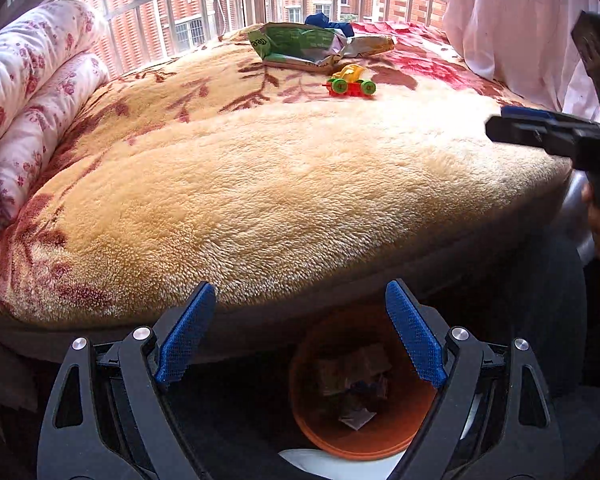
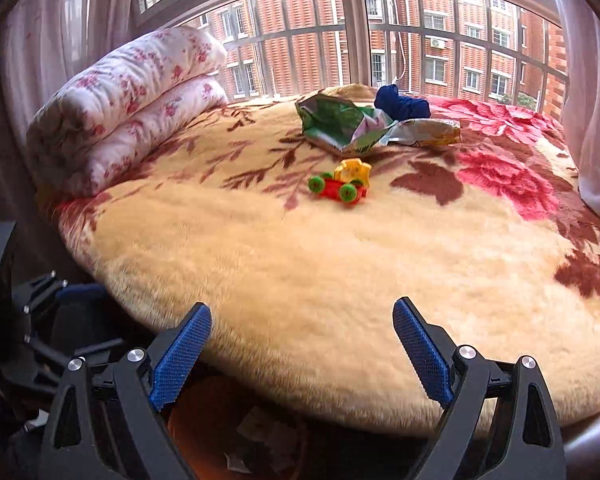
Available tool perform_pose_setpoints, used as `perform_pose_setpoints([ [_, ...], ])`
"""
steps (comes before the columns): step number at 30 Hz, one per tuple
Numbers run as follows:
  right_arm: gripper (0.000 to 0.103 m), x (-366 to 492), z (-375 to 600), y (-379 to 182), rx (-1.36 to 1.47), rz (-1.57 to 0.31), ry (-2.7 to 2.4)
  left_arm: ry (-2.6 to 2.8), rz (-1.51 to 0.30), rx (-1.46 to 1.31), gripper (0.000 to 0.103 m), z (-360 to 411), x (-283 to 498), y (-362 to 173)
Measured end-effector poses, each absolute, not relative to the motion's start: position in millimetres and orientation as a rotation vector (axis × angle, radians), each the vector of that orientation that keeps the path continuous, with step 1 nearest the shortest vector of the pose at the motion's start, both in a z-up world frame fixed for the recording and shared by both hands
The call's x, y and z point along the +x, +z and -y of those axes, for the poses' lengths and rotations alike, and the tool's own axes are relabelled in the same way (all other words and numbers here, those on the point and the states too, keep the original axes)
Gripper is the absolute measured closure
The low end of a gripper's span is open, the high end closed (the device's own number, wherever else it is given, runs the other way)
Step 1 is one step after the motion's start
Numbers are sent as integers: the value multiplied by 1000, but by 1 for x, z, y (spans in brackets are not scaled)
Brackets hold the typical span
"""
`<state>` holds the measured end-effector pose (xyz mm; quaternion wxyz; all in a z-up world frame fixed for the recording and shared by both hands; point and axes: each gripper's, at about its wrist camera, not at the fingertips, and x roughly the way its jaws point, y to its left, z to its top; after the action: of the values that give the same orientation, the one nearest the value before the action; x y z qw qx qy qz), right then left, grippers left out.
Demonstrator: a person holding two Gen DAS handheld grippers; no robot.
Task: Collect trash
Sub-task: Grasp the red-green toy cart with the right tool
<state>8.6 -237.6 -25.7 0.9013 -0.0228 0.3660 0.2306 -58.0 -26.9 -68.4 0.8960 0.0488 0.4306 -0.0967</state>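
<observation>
A big bed by a window is covered with a fluffy cream blanket (image 2: 300, 280) that has red flowers on it. Far ahead of both sets of jaws, near the window, lie two empty snack bags: one green bag (image 2: 332, 124) and one pale yellow bag (image 2: 428, 132), touching each other. A blue cloth (image 2: 400, 104) sits just behind them. One toy car (image 2: 340, 186), red with a yellow top and green wheels, stands just in front of the bags, a little nearer the jaws.

The left gripper (image 1: 300, 336) has its two blue pads wide apart with nothing between them. Right below its jaws, on the floor under the bed's edge, is one orange bin (image 1: 380, 436) with some crumpled scraps inside.

The right gripper (image 2: 302, 356) also has its two blue pads wide apart and holds nothing. It is over the near edge of the blanket.

One folded flowery quilt (image 2: 128, 108) lies far off to the left of both jaws. White curtains (image 1: 508, 20) hang at the right side.
</observation>
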Motion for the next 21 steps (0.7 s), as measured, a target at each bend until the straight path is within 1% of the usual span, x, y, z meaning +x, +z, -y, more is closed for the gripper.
perform_pose_setpoints([
  [4,11,62,227,-21,-27,-762,430,-185,-904,71,18,18,-55,-59],
  [7,11,97,218,-24,-8,-794,396,-178,-907,53,18,15,-53,-64],
  [17,9,190,177,-54,64,-938,255,-177,-909,-15,18,-2,-50,-77],
  [21,9,220,174,-70,151,-1021,190,-179,-916,-41,18,-9,-50,-81],
])
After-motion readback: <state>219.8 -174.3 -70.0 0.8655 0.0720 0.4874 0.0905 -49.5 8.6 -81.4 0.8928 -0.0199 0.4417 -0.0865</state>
